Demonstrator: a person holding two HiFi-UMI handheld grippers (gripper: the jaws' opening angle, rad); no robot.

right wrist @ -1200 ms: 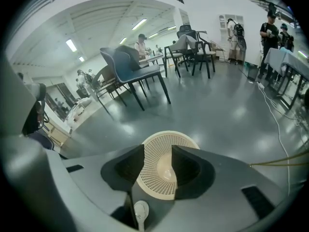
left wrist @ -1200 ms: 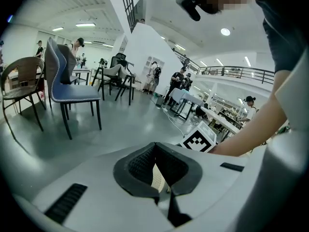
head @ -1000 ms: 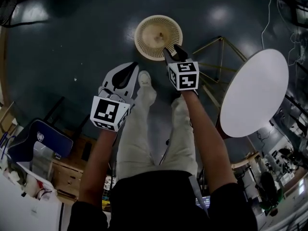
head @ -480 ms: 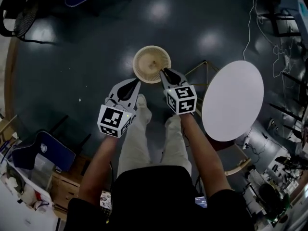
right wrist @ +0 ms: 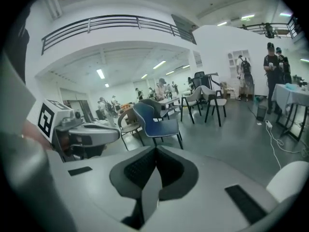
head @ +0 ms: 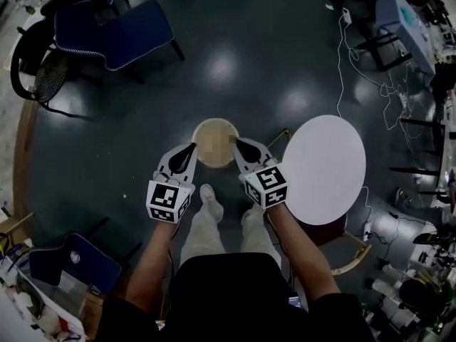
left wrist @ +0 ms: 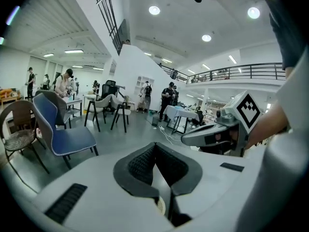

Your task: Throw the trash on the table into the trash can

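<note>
Standing over the can, the person holds both grippers raised side by side, pointed forward and somewhat down. The can sits on the floor ahead of the feet, mouth up. In the head view its rim shows between the two gripper tips, with the left gripper at its left edge and the right gripper at its right edge. Neither touches it.

Left gripper: jaws pressed together at the tips, nothing between them. Right gripper: jaws have just been closing and meet tip to tip, likewise empty.

The table stands at the person's right, just beside the can and next to the right forearm in the head view. Its white top shows bare; no trash can be made out on it. The can's contents cannot be made out.

Judgement: the drop into the can looks finished. If any trash is left, it lies to the right, so the right gripper is the nearer one. It would have to swing right and open before reaching. A blue chair stands well apart at far left, clear of that path.
</note>
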